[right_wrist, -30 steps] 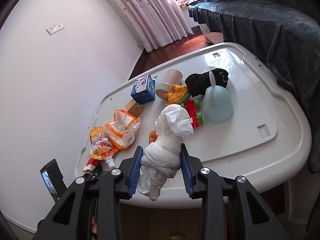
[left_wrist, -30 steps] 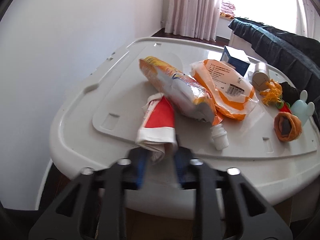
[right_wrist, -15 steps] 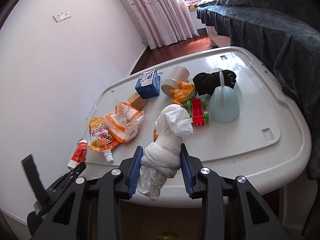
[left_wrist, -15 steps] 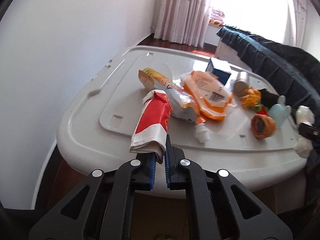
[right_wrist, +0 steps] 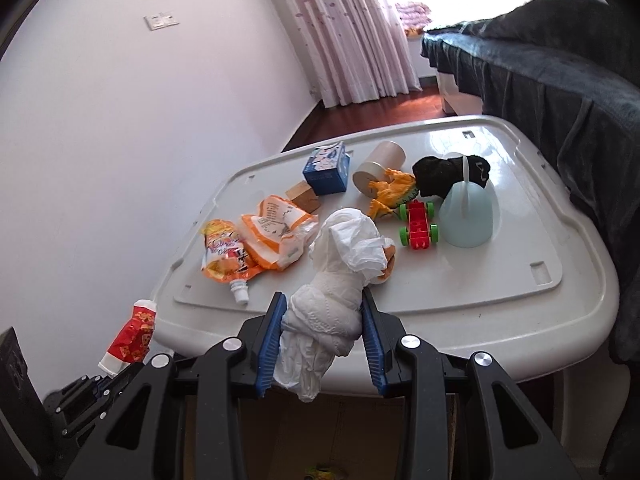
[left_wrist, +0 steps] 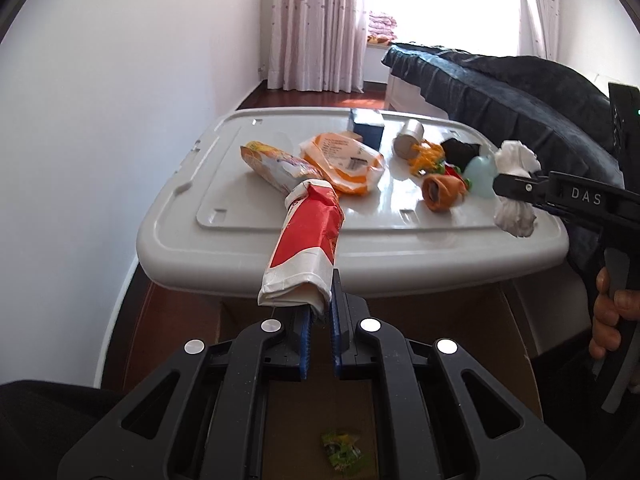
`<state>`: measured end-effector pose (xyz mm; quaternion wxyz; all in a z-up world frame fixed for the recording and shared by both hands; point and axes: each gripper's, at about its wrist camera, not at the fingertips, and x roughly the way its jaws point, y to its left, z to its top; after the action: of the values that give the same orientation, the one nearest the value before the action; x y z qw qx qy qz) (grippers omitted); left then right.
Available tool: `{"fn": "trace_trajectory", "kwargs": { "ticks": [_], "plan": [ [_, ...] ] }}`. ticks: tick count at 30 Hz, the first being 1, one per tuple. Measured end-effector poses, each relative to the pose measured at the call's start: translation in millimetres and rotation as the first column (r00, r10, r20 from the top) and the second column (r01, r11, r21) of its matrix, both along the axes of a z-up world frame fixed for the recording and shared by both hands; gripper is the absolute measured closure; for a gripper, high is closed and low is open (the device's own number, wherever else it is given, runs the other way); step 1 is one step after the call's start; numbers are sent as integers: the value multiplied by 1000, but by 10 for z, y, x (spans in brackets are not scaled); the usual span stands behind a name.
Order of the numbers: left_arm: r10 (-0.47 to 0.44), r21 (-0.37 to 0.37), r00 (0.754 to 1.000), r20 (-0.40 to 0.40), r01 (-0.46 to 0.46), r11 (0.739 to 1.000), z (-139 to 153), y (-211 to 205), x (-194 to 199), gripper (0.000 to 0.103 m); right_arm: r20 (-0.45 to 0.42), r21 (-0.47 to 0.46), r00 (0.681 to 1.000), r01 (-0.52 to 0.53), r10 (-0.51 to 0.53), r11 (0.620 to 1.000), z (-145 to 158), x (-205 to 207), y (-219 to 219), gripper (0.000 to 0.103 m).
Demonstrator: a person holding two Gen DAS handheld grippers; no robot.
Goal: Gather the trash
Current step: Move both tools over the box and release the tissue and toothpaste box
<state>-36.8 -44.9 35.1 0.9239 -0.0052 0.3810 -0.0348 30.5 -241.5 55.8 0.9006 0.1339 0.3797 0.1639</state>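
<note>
Left wrist view: the white counter (left_wrist: 360, 248) is taken as landmark, with a cardboard box (left_wrist: 480, 344) seen below its near edge.
Counter contents: an orange snack bag (right_wrist: 276, 236), a spouted pouch (right_wrist: 224, 256) and toys are left lying on top.
Red wrapper (left_wrist: 308, 248): it is pinched at its lower end by the left claw (left_wrist: 320, 320), off the counter's near edge and above the box.
White tissue wad (right_wrist: 340, 292): it is clamped between the pads of the right claw (right_wrist: 324, 340), in front of the counter's near edge.
Risk: the wrapper is held only by a thin corner and could slip out early; the tissue's loose tail could snag on a pad at release and miss the box.
</note>
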Motion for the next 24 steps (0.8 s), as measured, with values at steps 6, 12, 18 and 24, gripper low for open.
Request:
{"fn": "trace_trajectory", "kwargs": {
  "ticks": [6,12,18,24],
  "plan": [
    [-22,-6,998,-65,22,1000,-141,-29,-254,96,-5,-54,1000,-24,24,998,-150,-622,64,66],
    [-53,-3,981,-189,53,999,-386,-69,-429,96,-110,-92,992,-71,60,993,-456,-1129,124,66],
    [-63,-2,942,-329,66,998,-697,-85,-405,96,-189,-109,979,-103,81,989,-679,-1273,254,66],
    [-57,-4,912,-406,60,998,-945,-84,-325,96,-260,-126,962,-115,79,985,-891,-1211,320,66]
  ]
}}
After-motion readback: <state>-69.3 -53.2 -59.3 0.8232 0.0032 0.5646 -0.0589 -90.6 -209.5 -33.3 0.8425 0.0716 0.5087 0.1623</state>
